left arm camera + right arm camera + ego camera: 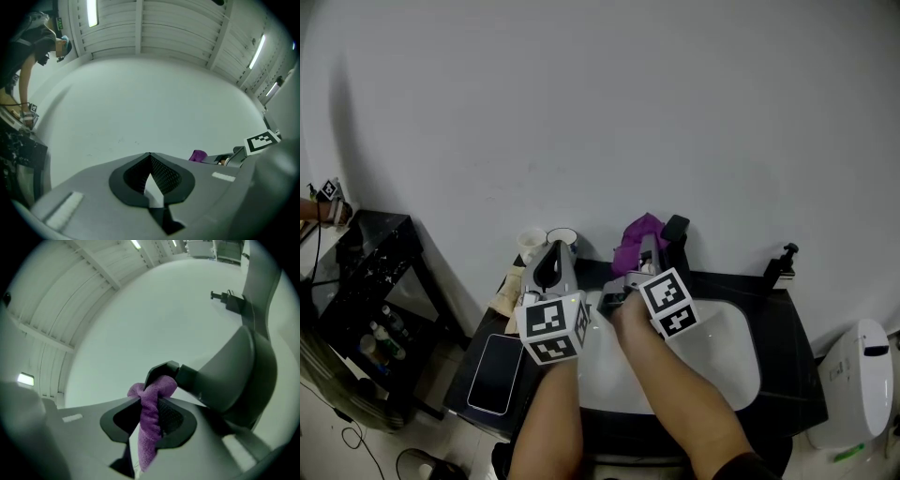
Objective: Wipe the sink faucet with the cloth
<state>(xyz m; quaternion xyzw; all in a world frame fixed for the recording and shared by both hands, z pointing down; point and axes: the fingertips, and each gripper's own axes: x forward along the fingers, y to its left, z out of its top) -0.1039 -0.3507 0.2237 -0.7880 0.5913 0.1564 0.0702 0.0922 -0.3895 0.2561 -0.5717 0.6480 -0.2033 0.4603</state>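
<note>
My right gripper [645, 247] is shut on a purple cloth [636, 232] and holds it against the black faucet [676, 228] at the back of the sink. In the right gripper view the cloth [151, 414] hangs between the jaws of the right gripper [149, 401], its top bunched against the faucet's black tip [161, 372]. The faucet's dark body [239, 376] curves away to the right. My left gripper [551, 253] points up beside the sink's left rim. In its own view the left gripper [150, 157] has its jaws together with nothing between them, and the cloth [198, 155] shows at the right.
A white basin [727, 352] sits in a black counter [787, 375]. A phone [495, 373] lies at the counter's left and two cups [546, 239] stand behind it. At the back right is a black dispenser [783, 262]. A black shelf [366, 281] is at left, a white bin [858, 384] at right.
</note>
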